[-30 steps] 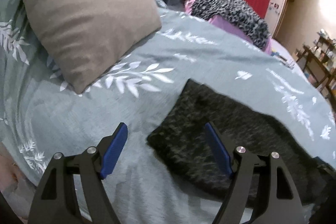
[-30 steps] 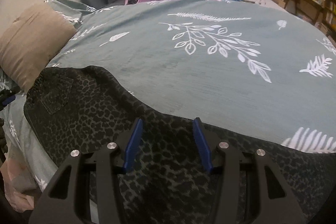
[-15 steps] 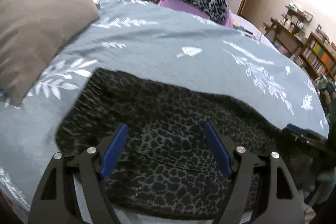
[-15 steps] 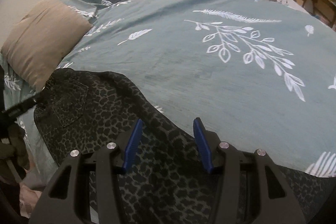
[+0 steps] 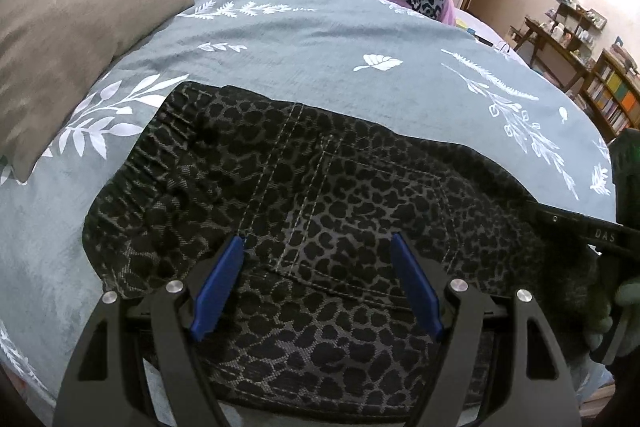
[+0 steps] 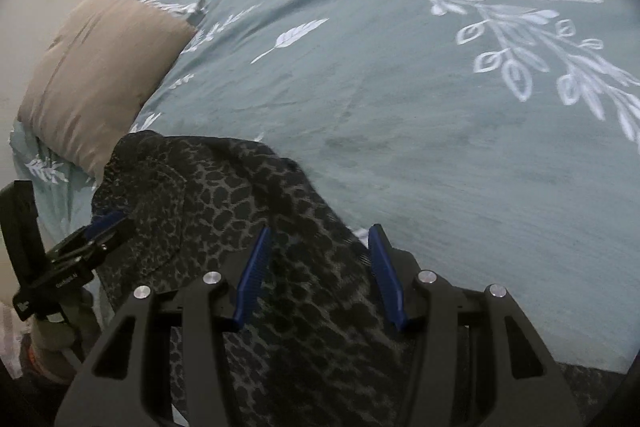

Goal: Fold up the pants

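Item: pants (image 5: 320,211), dark leopard-print, laid flat along the near edge of the bed (image 5: 320,39), which wears a grey-green leaf-print cover. Elastic waistband toward the near left corner, close to a tan pillow (image 5: 76,27); back pocket facing up; legs run off rightward along the same edge.

Left gripper (image 5: 318,247): jaws released and spread wide, poised over the seat and pocket, nothing between the pads.

Right gripper (image 6: 316,239): jaws parted about halfway, hovering over the far edge of the fabric where a leg begins; cloth lies beneath but is not pinched.

Step in hand, by judgement: approach before the first fold; the garment looks unfolded.

Next move calls for: each pair of jaws to lower onto an edge of the cloth, clench through one layer without catching the cover, then lift and carry together so the fold lands square.
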Demonstrator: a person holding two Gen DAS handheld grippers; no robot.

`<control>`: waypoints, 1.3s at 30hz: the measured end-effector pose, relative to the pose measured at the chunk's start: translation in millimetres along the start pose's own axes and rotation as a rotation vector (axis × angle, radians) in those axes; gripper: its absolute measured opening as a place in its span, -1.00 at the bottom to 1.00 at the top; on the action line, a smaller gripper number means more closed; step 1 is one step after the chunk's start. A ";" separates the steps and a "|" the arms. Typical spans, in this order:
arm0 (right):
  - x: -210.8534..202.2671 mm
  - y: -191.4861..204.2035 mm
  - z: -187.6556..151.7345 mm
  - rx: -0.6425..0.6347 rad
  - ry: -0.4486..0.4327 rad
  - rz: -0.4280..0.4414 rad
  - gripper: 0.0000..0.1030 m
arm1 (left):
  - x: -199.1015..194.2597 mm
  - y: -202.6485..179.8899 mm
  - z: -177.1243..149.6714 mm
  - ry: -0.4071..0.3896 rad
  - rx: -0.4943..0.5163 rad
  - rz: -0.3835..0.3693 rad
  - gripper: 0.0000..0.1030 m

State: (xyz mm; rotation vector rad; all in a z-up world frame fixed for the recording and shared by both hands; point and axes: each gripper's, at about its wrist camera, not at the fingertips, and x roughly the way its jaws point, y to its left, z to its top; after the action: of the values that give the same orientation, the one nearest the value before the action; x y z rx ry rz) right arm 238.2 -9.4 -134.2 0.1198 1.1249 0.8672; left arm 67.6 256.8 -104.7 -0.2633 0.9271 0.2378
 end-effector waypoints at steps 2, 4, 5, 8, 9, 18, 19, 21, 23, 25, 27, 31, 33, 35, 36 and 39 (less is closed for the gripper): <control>1.9 2.9 1.8 0.002 0.008 0.037 0.01 | 1.2 0.5 -0.7 0.003 0.001 0.000 0.47; -0.5 7.1 0.3 -0.008 0.015 0.076 0.11 | 2.9 0.9 -1.1 0.005 0.004 0.001 0.47; -2.4 9.8 -1.2 -0.019 0.020 0.096 0.16 | 3.8 1.7 -1.1 0.007 0.004 0.000 0.47; -6.8 19.2 -8.4 -0.054 0.036 0.145 0.24 | 7.3 4.3 0.7 0.008 -0.001 -0.002 0.47; -8.1 21.4 -10.5 -0.063 0.040 0.151 0.24 | 8.0 4.4 1.0 0.008 -0.003 -0.002 0.47; -10.7 33.3 -21.7 -0.095 0.054 0.191 0.29 | 10.4 5.4 1.1 0.013 0.018 0.000 0.47; -10.2 31.9 -18.2 -0.083 0.043 0.178 0.29 | 11.2 5.8 0.9 0.013 0.020 0.001 0.47; -12.3 31.9 -11.6 -0.074 0.015 0.167 0.29 | 11.7 6.5 -0.2 0.013 0.017 -0.002 0.47; -11.1 36.0 -5.3 -0.073 0.002 0.181 0.29 | 11.8 6.5 -1.4 0.011 0.024 -0.004 0.47; -7.2 40.9 -0.3 -0.087 0.007 0.199 0.29 | 12.5 5.3 -3.1 0.013 0.036 -0.002 0.47; 1.0 44.4 1.3 -0.099 0.038 0.208 0.29 | 12.6 4.3 -4.1 0.013 0.040 -0.001 0.47; 17.2 47.9 -0.4 -0.092 0.091 0.232 0.34 | 11.0 6.6 -2.8 0.013 0.026 -0.015 0.47; 20.6 45.1 3.4 -0.067 0.093 0.248 0.36 | 10.7 8.4 -2.2 0.012 0.022 -0.020 0.47; 29.4 40.6 12.8 -0.025 0.106 0.271 0.37 | 9.8 10.9 0.0 0.009 0.018 -0.021 0.47; 35.0 38.6 17.9 -0.007 0.114 0.270 0.37 | 8.8 12.9 2.4 0.003 0.010 -0.023 0.47; 46.7 35.1 29.0 0.038 0.124 0.261 0.37 | 5.6 23.5 10.5 -0.020 -0.020 -0.011 0.47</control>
State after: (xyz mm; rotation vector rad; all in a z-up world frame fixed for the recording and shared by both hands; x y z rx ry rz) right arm 250.0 54.6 -137.9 0.2516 1.2600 1.0968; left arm 71.3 282.8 -106.1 -0.2843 0.9034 0.2399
